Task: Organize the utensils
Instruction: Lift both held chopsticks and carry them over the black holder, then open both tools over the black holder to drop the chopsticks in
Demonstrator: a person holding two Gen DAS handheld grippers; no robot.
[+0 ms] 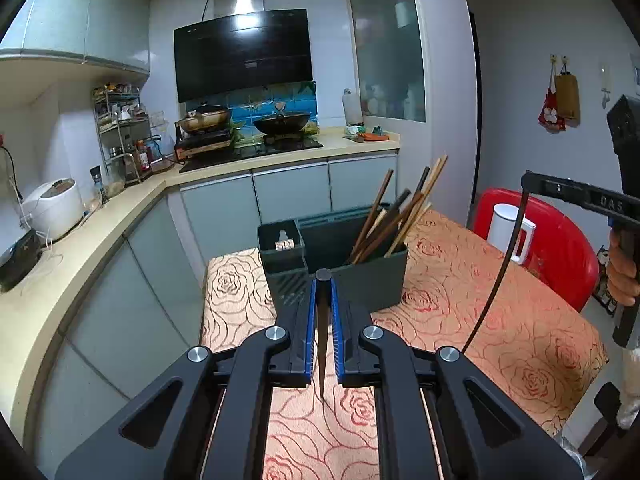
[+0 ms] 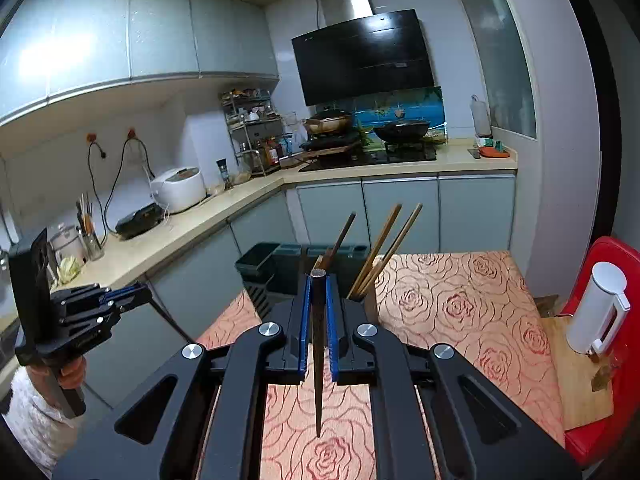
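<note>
A dark green utensil holder (image 1: 372,276) stands on the rose-patterned table (image 1: 500,320), with several wooden chopsticks (image 1: 400,216) leaning in its right compartment. My left gripper (image 1: 323,280) is shut on a dark chopstick (image 1: 322,340), its butt end near the holder's front wall and its tip pointing down. My right gripper (image 2: 318,278) is shut on another dark chopstick (image 2: 318,360), just in front of the holder (image 2: 280,272). The right gripper also shows in the left wrist view (image 1: 528,180) with its chopstick (image 1: 496,272) hanging down. The left gripper shows in the right wrist view (image 2: 140,292).
A white lidded jug (image 1: 510,232) stands on a red chair (image 1: 560,248) to the right of the table. The kitchen counter (image 1: 120,216) with a rice cooker (image 1: 54,208) runs along the left. A hob with pans (image 1: 248,128) is at the back.
</note>
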